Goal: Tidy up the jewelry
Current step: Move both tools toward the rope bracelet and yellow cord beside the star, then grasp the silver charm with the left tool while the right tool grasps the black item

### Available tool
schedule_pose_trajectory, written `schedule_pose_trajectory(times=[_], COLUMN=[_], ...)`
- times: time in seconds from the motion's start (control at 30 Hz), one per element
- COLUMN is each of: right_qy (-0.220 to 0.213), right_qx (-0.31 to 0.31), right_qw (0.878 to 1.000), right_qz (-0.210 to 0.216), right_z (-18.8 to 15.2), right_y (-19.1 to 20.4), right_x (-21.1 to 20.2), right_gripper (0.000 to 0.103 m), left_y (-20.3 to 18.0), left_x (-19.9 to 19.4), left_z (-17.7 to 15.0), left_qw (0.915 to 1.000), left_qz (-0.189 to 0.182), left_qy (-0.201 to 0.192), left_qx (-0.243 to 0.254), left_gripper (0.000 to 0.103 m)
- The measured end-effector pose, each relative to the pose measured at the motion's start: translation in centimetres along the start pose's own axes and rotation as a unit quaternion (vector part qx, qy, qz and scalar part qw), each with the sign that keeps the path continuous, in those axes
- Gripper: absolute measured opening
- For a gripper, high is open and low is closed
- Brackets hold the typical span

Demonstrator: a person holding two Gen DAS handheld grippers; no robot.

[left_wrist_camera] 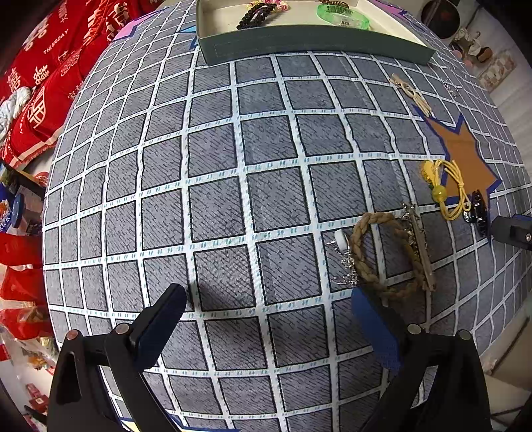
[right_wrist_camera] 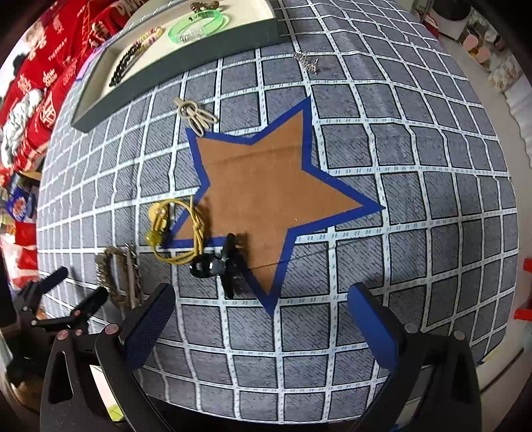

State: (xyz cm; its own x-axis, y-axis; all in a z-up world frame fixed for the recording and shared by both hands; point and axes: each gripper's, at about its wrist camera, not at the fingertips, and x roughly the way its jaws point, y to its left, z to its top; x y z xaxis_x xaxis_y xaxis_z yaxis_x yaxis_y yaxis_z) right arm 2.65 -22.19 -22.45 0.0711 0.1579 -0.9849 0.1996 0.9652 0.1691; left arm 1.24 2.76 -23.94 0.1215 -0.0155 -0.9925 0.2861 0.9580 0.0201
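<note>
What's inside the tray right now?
Inside the tray: a green bangle, a black hair clip and a pinkish beaded piece. The tray's far end is out of frame.

Matt grey woven checked tablecloth (left_wrist_camera: 216, 199); rough braided tan rope bracelet (left_wrist_camera: 382, 256); glossy translucent green plastic bangle (left_wrist_camera: 342, 15); shiny black plastic hair claw (right_wrist_camera: 216, 264); dull silvery metal chain (right_wrist_camera: 307, 61).

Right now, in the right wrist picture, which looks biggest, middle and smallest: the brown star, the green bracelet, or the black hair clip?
1. Brown star, by far.
2. and 3. Green bracelet and black hair clip look alike; the bracelet lies farther away, so unsure.
</note>
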Motion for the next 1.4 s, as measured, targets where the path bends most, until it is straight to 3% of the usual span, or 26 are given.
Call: schedule_pose_trajectory(times=[0.2, 0.43, 0.67, 0.87, 0.97, 1.1, 1.2, 1.23, 1.3, 1.37, 1.4], right_qy=[0.002, -0.004, -0.013, -0.021, -0.025, -0.03, -0.033, -0.035, -0.036, -0.036, -0.037], right_qx=[-0.023, -0.043, -0.053, -0.062, -0.064, -0.061, -0.064, -0.067, -0.066, -0.063, -0.062], right_qw=[0.999, 0.998, 0.997, 0.996, 0.996, 0.995, 0.995, 0.994, 0.994, 0.995, 0.995], right_qz=[-0.023, -0.034, -0.047, -0.061, -0.064, -0.068, -0.072, -0.076, -0.075, -0.07, -0.069], right_z=[-0.2, 0.1, 0.8, 1.6, 1.3, 0.6, 0.4, 0.4, 0.4, 0.4, 0.5], right_y=[1.7, 4.7, 8.6, 8.4, 8.3, 7.6, 7.0, 7.0, 6.9, 6.7, 6.6], right_x=[1.4, 2.5, 3.0, 2.7, 2.6, 2.2, 2.1, 1.9, 1.9, 1.8, 1.7], right_gripper=[0.1, 0.09, 0.079, 0.068, 0.061, 0.054, 0.045, 0.034, 0.026, 0.026, 0.026], left_y=[-0.1, -0.8, -2.1, -3.5, -4.1, -4.3, -4.5, -4.6, -4.9, -4.9, -4.8], left_x=[0.6, 0.3, -0.3, -0.9, -1.2, -1.3, -1.5, -1.6, -1.8, -1.9, -1.9], left_z=[0.6, 1.9, 3.1, 4.1, 5.1, 6.9, 7.6, 7.7, 7.9, 8.1, 8.3], left_qw=[1.0, 0.9999, 0.9996, 0.9993, 0.999, 0.9987, 0.9982, 0.998, 0.9975, 0.9972, 0.997], left_qz=[-0.004, -0.008, -0.016, -0.019, -0.02, -0.022, -0.026, -0.027, -0.032, -0.04, -0.045], left_qy=[-0.006, -0.013, -0.022, -0.03, -0.037, -0.04, -0.048, -0.049, -0.054, -0.054, -0.055], left_qx=[-0.002, -0.001, -0.002, 0.007, 0.013, 0.02, 0.026, 0.028, 0.034, 0.033, 0.03], left_gripper=[0.103, 0.103, 0.093, 0.087, 0.077, 0.076, 0.062, 0.059, 0.037, 0.031, 0.017])
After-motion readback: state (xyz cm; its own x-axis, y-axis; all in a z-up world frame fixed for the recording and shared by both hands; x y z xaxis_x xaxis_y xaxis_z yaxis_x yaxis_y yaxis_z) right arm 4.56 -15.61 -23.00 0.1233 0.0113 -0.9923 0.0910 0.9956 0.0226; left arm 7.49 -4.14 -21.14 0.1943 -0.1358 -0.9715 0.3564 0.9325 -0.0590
